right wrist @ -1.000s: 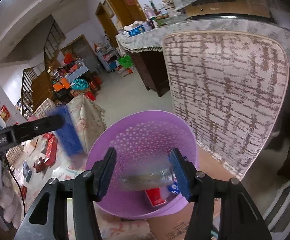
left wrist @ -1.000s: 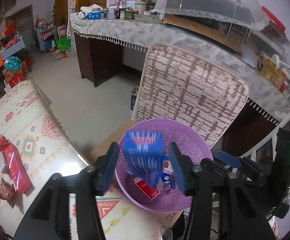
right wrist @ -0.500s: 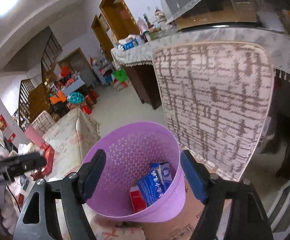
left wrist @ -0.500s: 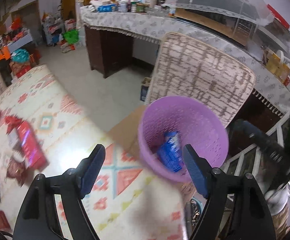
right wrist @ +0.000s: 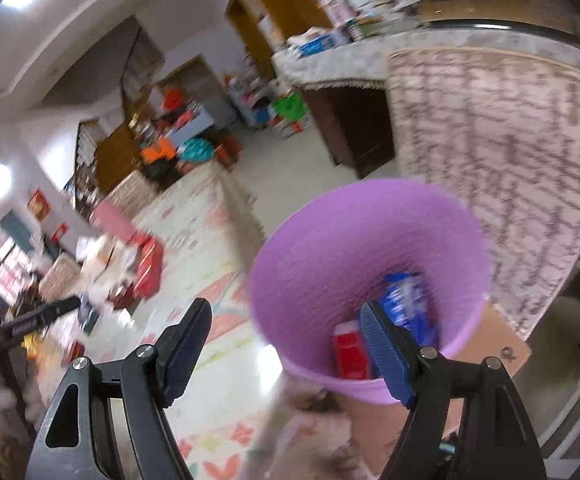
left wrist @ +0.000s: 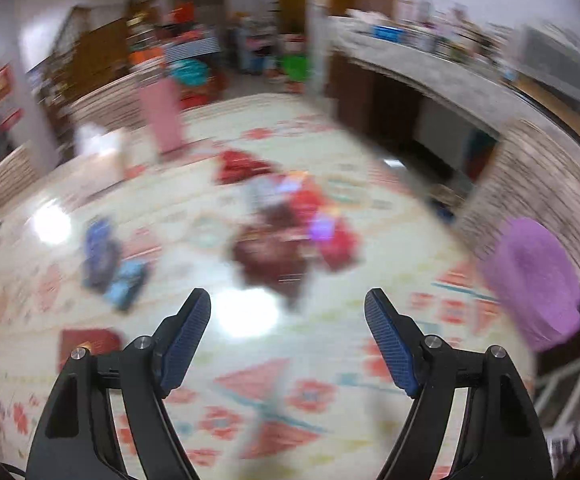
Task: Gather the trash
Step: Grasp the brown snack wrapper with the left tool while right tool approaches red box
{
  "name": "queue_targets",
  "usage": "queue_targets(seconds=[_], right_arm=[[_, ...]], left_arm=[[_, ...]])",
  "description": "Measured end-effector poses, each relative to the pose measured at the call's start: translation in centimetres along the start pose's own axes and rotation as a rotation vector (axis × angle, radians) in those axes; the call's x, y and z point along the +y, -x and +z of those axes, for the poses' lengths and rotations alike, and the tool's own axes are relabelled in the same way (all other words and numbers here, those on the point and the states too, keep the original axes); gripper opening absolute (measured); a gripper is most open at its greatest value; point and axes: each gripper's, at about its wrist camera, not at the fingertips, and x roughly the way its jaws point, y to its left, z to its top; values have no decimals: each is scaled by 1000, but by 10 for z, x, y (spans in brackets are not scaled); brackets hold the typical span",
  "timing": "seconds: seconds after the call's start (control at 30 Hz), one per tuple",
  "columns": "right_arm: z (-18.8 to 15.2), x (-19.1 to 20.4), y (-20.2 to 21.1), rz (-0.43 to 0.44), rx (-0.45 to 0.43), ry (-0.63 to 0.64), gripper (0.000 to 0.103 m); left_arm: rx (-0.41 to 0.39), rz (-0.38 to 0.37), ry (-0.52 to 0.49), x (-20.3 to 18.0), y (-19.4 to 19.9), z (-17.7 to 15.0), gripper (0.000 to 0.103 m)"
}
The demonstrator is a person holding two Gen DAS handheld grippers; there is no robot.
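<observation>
While both views blur, your left gripper (left wrist: 287, 304) spread and empty over the patterned tablecloth (left wrist: 330, 360), red wrappers (left wrist: 290, 224) far centre, purple basket (left wrist: 530, 284) right; your right gripper (right wrist: 285, 316) released, blue packet (right wrist: 408, 304) and red box (right wrist: 350, 352) inside the basket.

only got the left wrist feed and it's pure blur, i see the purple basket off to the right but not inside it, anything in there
Observer: Yes. The right wrist view looks into the purple basket: a blue packet and a red box lie at the bottom.
Operator: right claw carrying anything
Observer: No, the right claw is open and empty.
Operator: what's the basket on
Observer: A brown cardboard sheet.
</observation>
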Motion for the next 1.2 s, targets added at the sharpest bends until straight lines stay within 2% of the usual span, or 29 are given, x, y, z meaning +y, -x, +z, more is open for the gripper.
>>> queue_targets(seconds=[0.13, 0.27, 0.37, 0.47, 0.53, 0.8, 0.87, 0.9, 0.93, 1.03, 1.2], right_arm=[[-10, 24, -15, 33, 46, 22, 83], [-18, 41, -27, 44, 73, 40, 83], [-23, 50, -34, 47, 92, 46, 83], [-25, 58, -40, 43, 109, 54, 83], [-27, 62, -42, 36, 115, 64, 83], [-27, 73, -57, 25, 148, 89, 83], [-27, 78, -62, 28, 157, 96, 83], [-27, 80, -65, 31, 162, 101, 83], [-27, 83, -67, 35, 166, 107, 83], [-26, 92, -75, 40, 180, 125, 83], [-24, 111, -94, 48, 214, 162, 83]], left_arm=[[35, 55, 107, 57, -19, -5, 78], [102, 3, 160, 77, -47, -6, 78], [122, -37, 157, 68, -66, 1, 78], [112, -45, 121, 55, -80, 14, 78], [134, -46, 107, 49, -93, 23, 78], [184, -101, 163, 35, -129, 35, 79], [194, -138, 186, 35, -130, 32, 66], [195, -184, 193, 35, -130, 30, 46], [202, -215, 203, 35, -128, 27, 45], [191, -217, 203, 38, -116, 18, 40], [200, -251, 214, 53, -102, 0, 40]])
